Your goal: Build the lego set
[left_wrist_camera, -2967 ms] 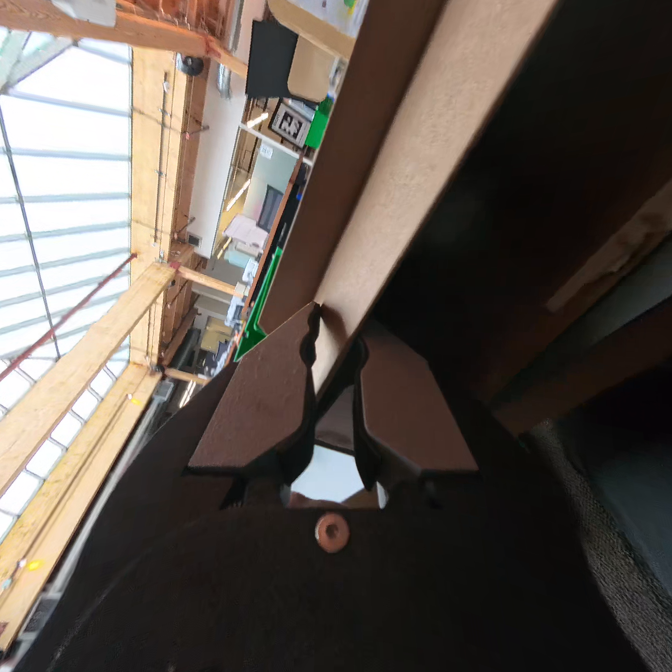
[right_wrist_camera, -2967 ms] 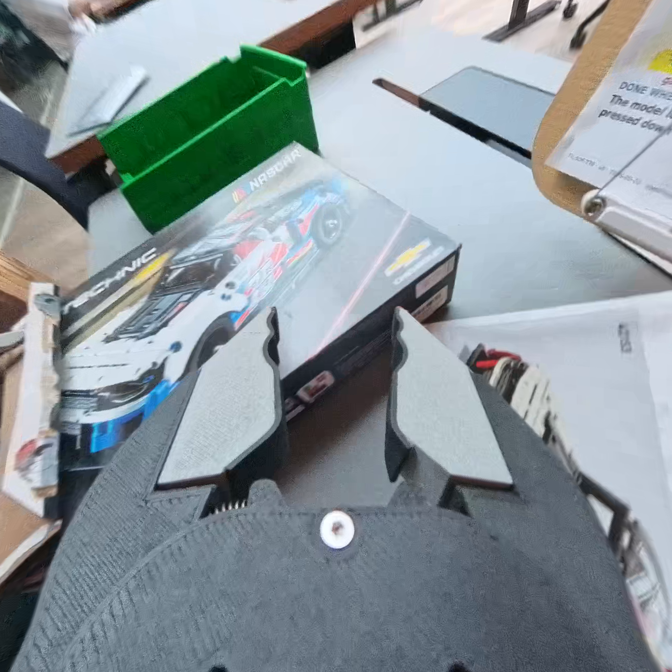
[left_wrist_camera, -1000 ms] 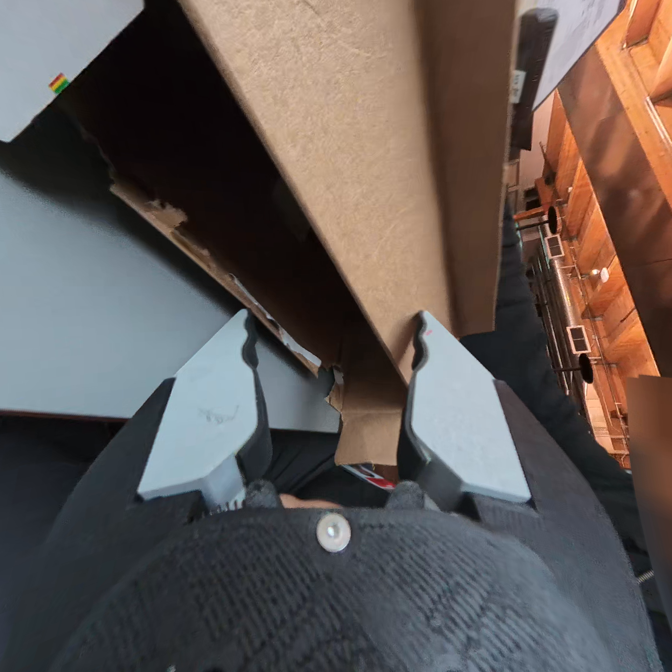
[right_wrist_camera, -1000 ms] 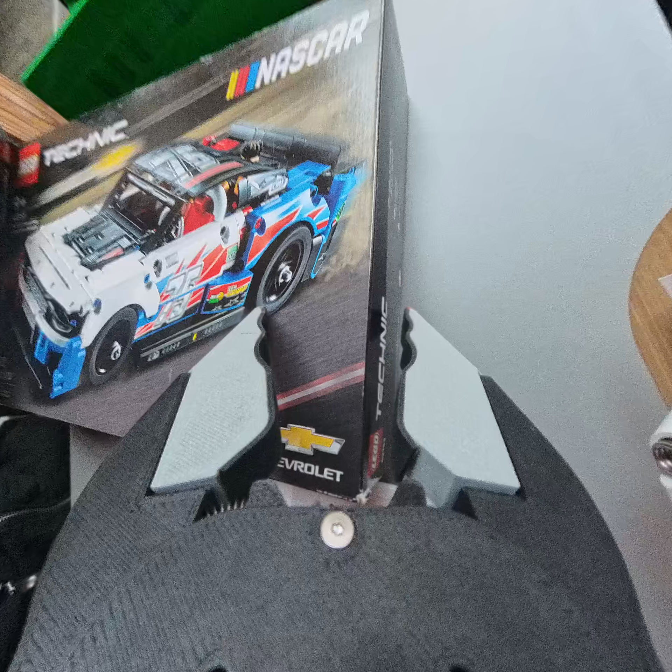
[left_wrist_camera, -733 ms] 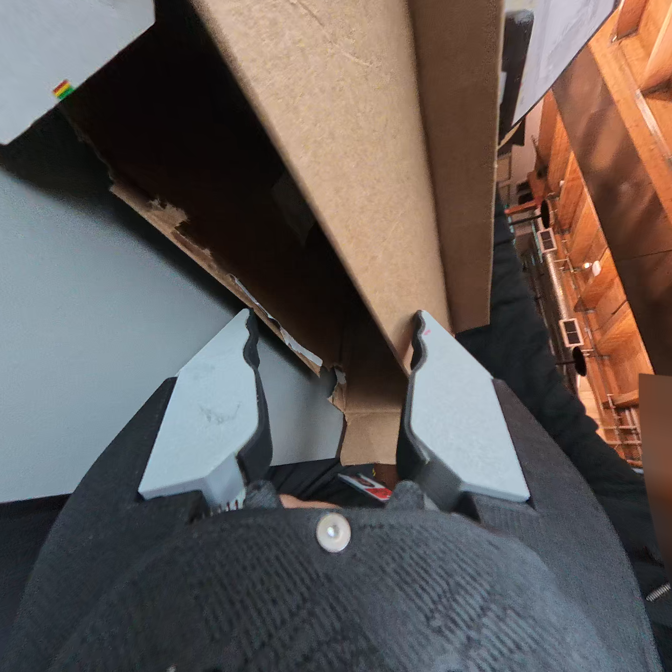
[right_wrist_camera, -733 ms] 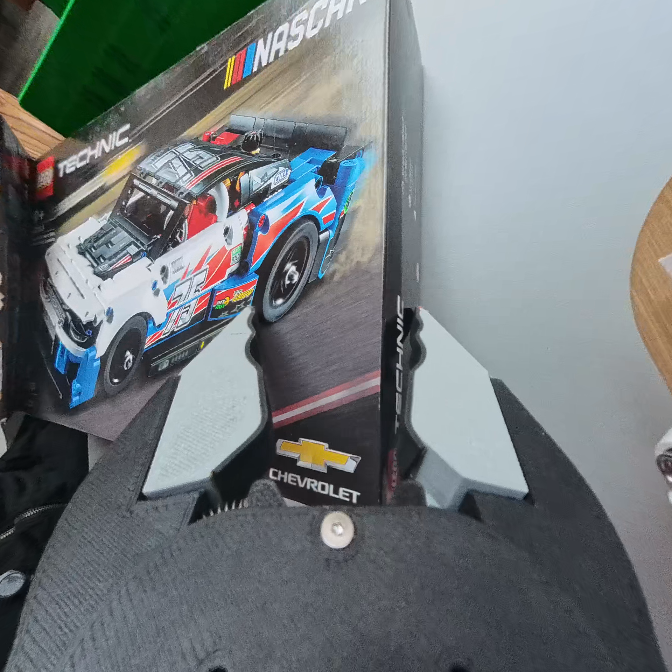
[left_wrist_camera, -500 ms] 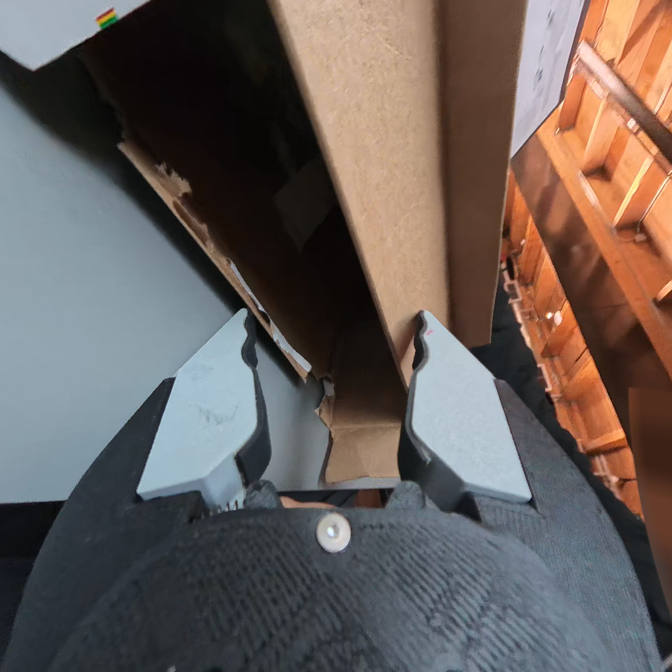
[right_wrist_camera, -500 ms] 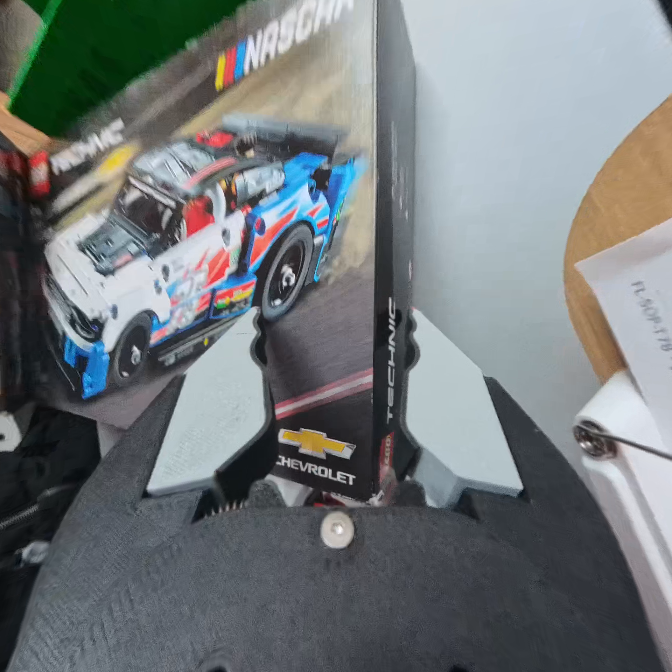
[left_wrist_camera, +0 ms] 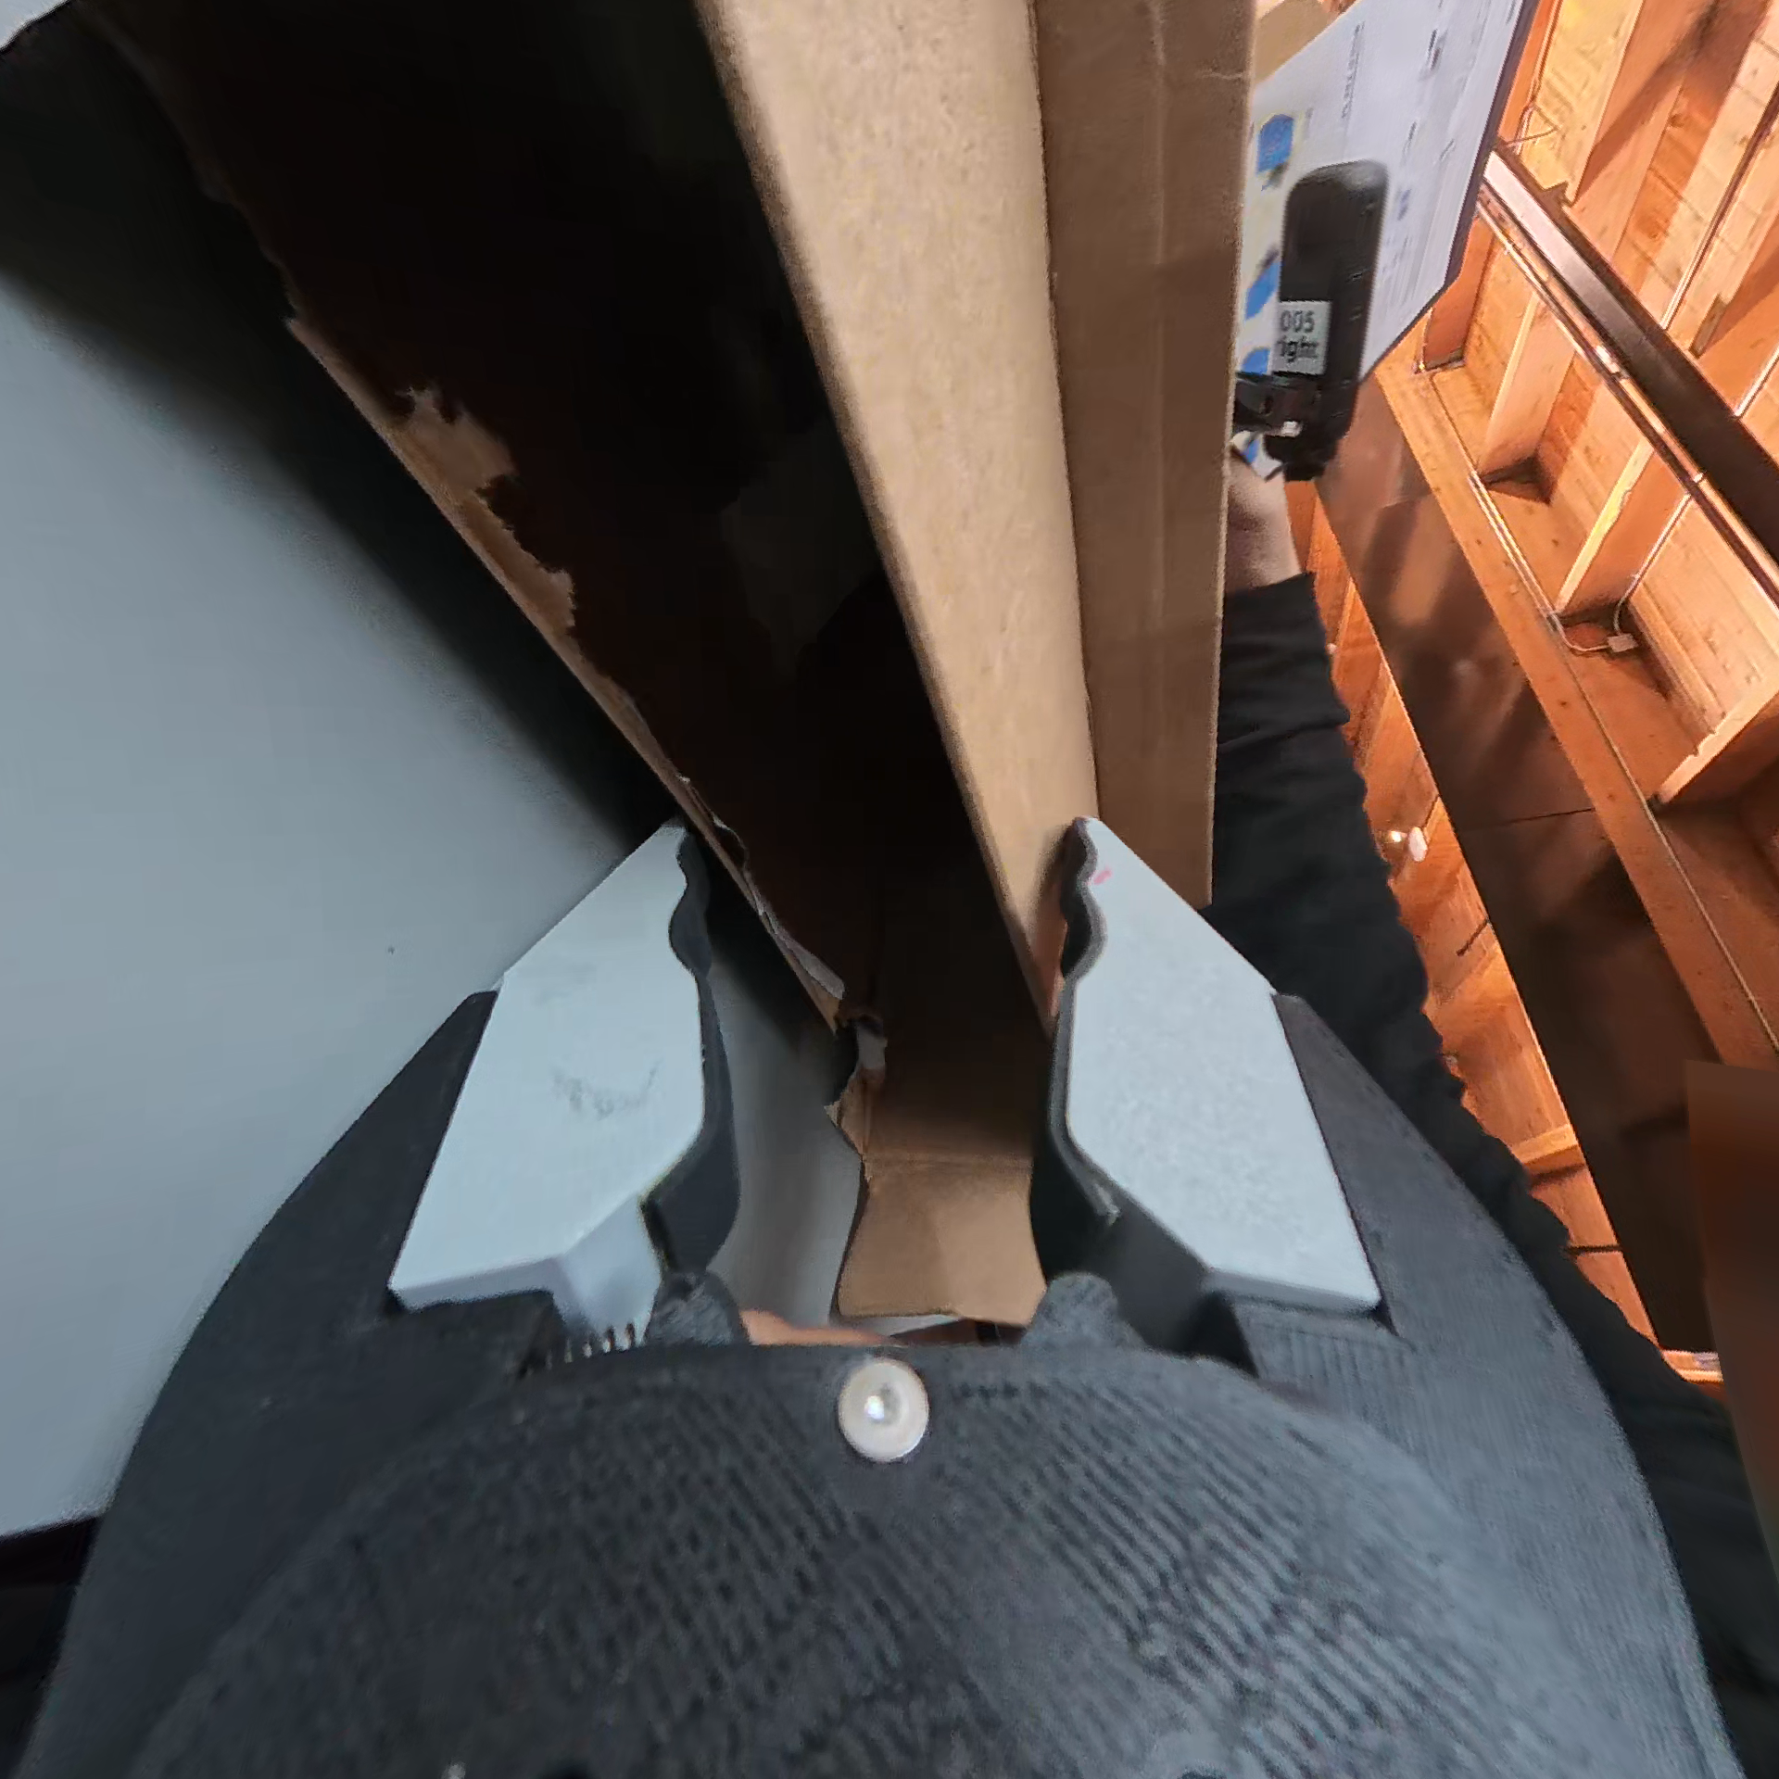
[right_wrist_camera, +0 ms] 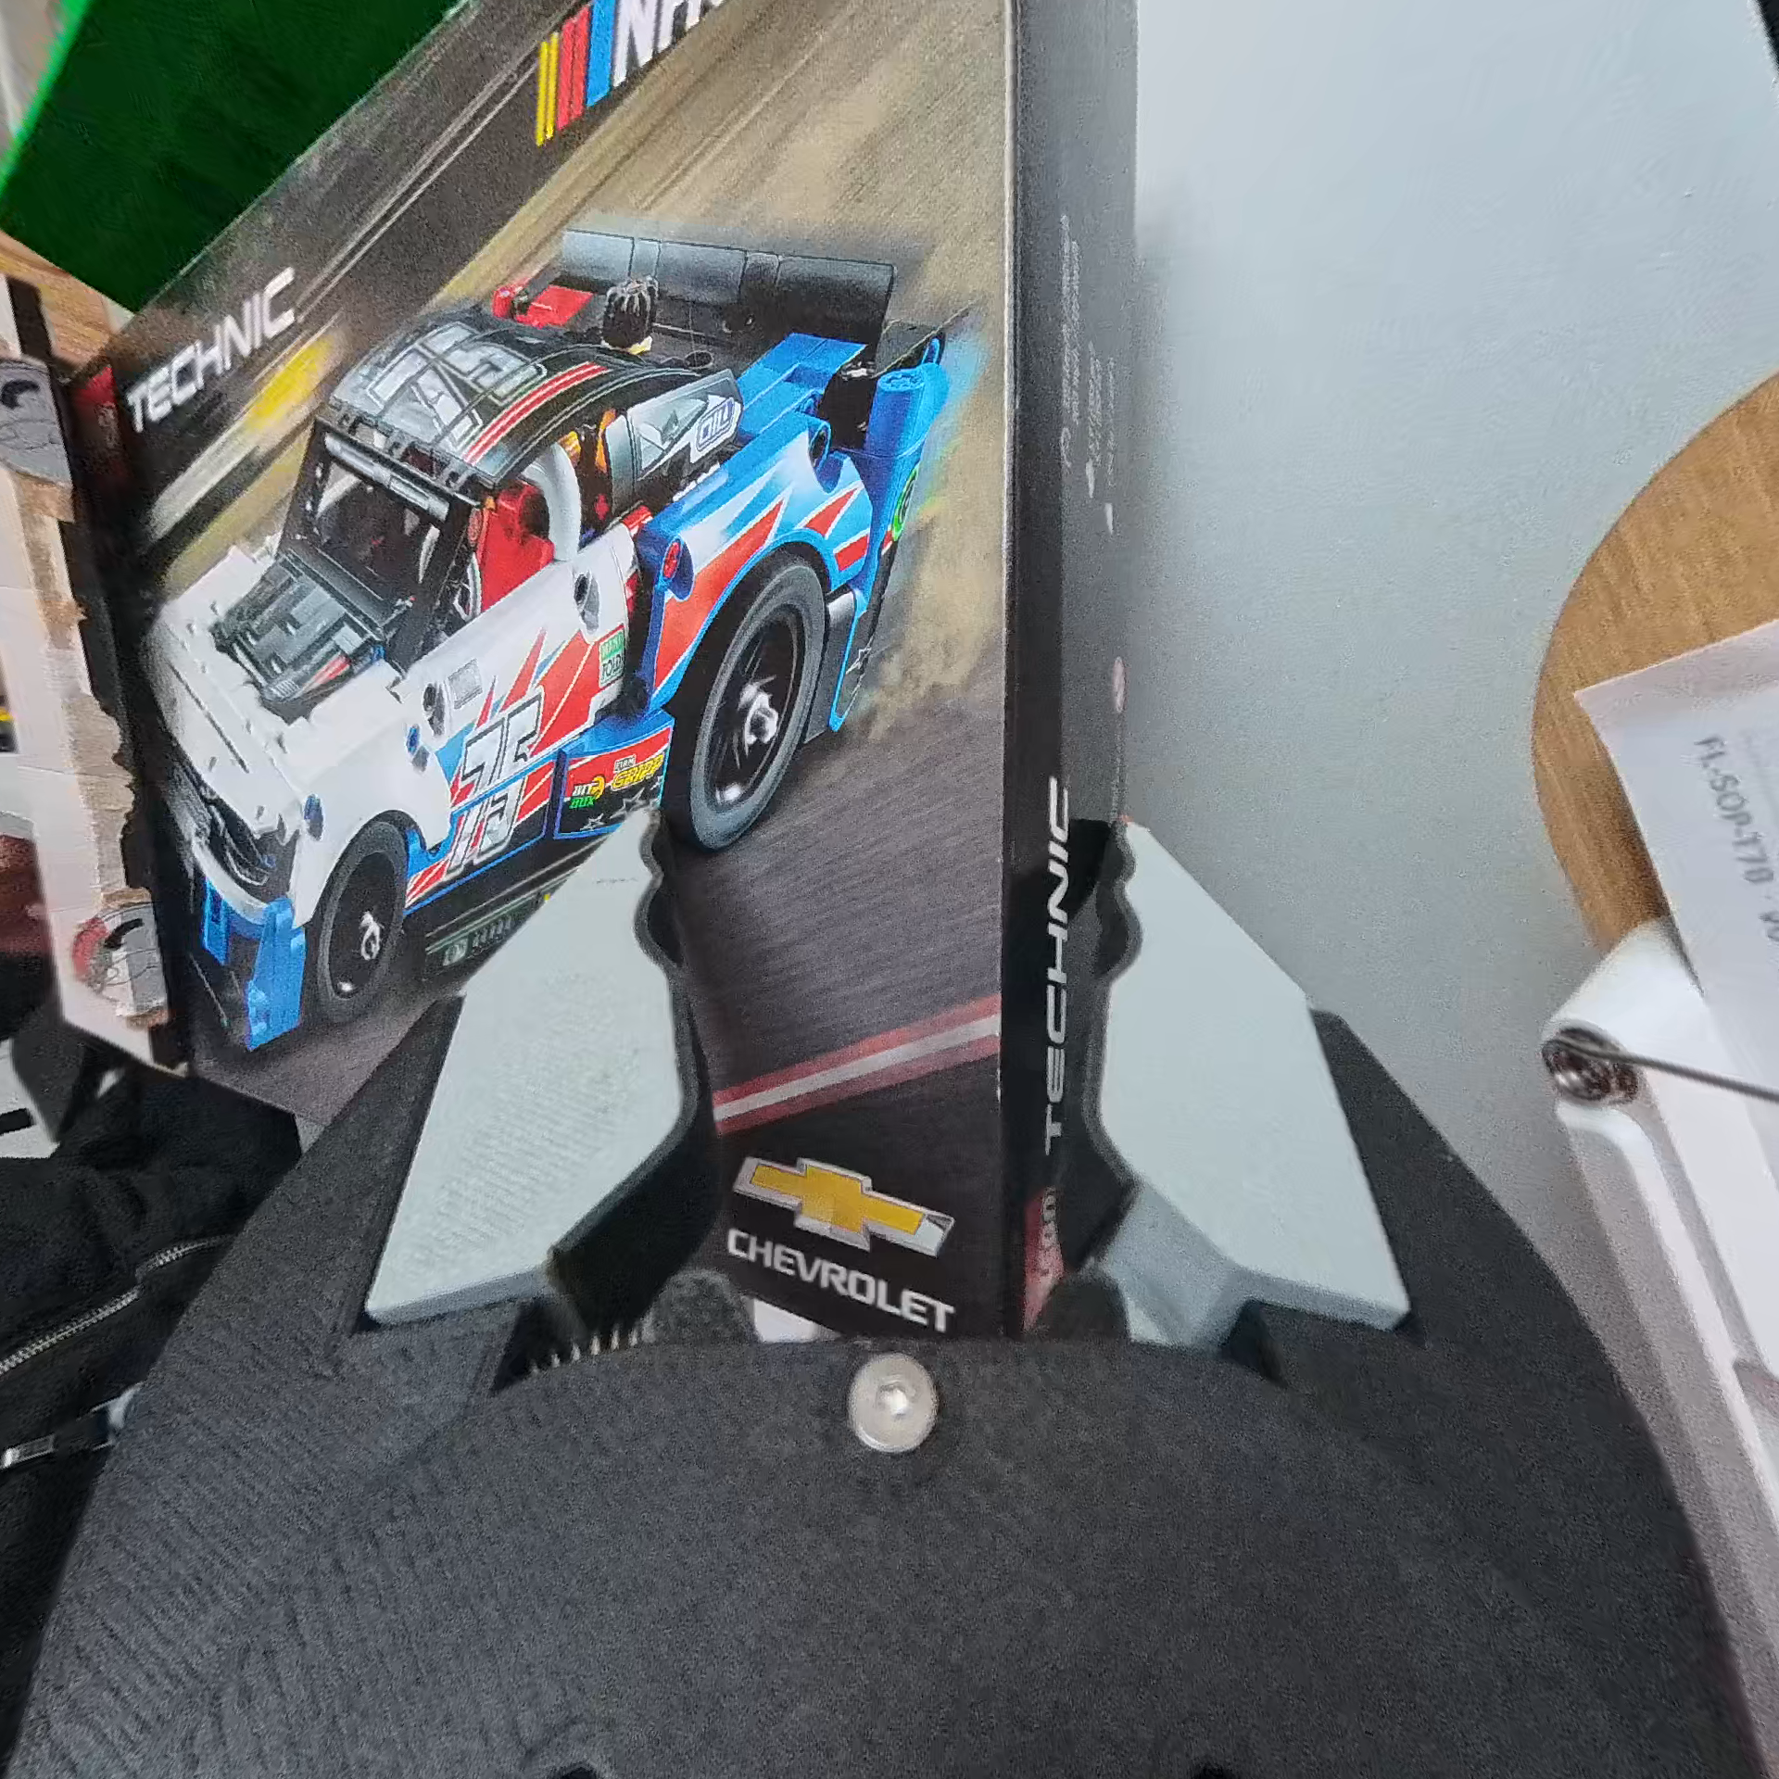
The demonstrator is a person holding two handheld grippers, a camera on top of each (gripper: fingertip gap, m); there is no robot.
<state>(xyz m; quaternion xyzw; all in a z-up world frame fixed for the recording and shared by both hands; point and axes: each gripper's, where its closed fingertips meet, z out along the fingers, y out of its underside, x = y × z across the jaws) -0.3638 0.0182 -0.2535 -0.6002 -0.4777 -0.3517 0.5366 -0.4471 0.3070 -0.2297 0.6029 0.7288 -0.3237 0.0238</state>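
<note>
The lego box (right_wrist_camera: 674,578) has a race car picture on its black front and stands tilted up on edge. My right gripper (right_wrist_camera: 886,847) is shut across the thickness of its closed end. The left wrist view looks into the box's open, torn end (left_wrist_camera: 924,481), with bare brown cardboard walls and a dark inside. My left gripper (left_wrist_camera: 876,857) spans that end, jaws wide, one finger (left_wrist_camera: 1184,1078) against the lit wall and the other (left_wrist_camera: 587,1059) at the torn flap. The right gripper's body (left_wrist_camera: 1319,270) and a hand in a dark sleeve (left_wrist_camera: 1271,674) show beyond the box.
The grey table (right_wrist_camera: 1396,385) lies under the box. A green bin (right_wrist_camera: 144,125) stands behind it at the upper left. A wooden clipboard (right_wrist_camera: 1637,626) with paper and a white clip (right_wrist_camera: 1656,1107) is at the right. A black jacket (right_wrist_camera: 116,1203) lies at the lower left.
The box lay flat three seconds ago and is now gripped at its end by my right gripper and raised on edge. My left gripper went from a pinched flap to spanning the open end. Both views have swung.
</note>
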